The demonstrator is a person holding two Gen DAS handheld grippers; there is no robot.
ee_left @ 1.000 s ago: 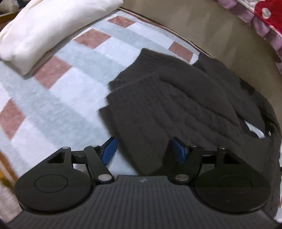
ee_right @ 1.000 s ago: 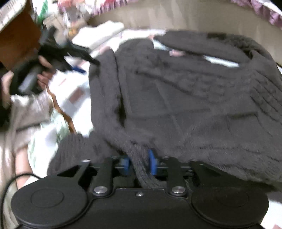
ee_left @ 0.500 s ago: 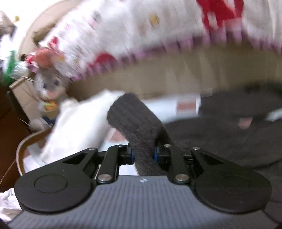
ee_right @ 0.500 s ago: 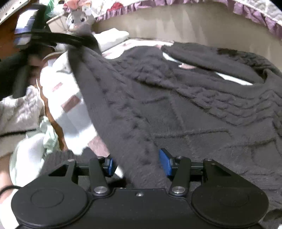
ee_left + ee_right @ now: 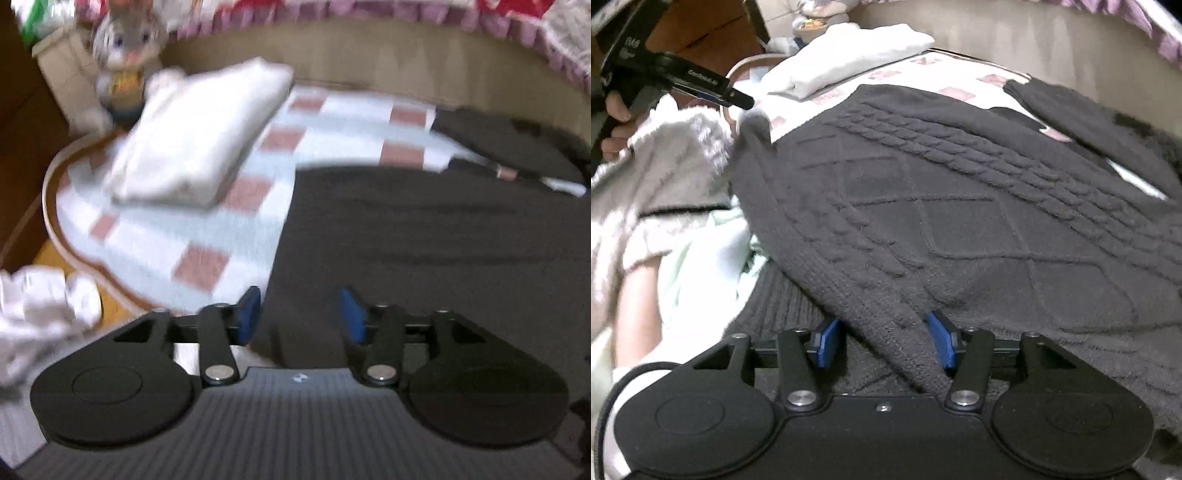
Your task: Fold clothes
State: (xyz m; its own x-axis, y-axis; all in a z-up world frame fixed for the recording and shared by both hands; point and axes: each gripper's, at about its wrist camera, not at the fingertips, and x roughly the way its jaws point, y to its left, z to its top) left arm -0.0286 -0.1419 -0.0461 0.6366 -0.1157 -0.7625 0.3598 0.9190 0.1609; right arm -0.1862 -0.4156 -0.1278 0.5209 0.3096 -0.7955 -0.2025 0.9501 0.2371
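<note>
Both tongs open over a soft, heavy knit spread ahead of you.

Your left gripper [image 5: 299,314] and right gripper [image 5: 882,341] stand wide apart, clamping nothing, though the dark sweater [image 5: 960,221] runs between both sets of blue pads. It will likely sag and stretch; pinch the thick ribbed hem, not the cable panel. The left view is smeared, and the far sleeve [image 5: 1071,114] is cut off rightward.
</note>
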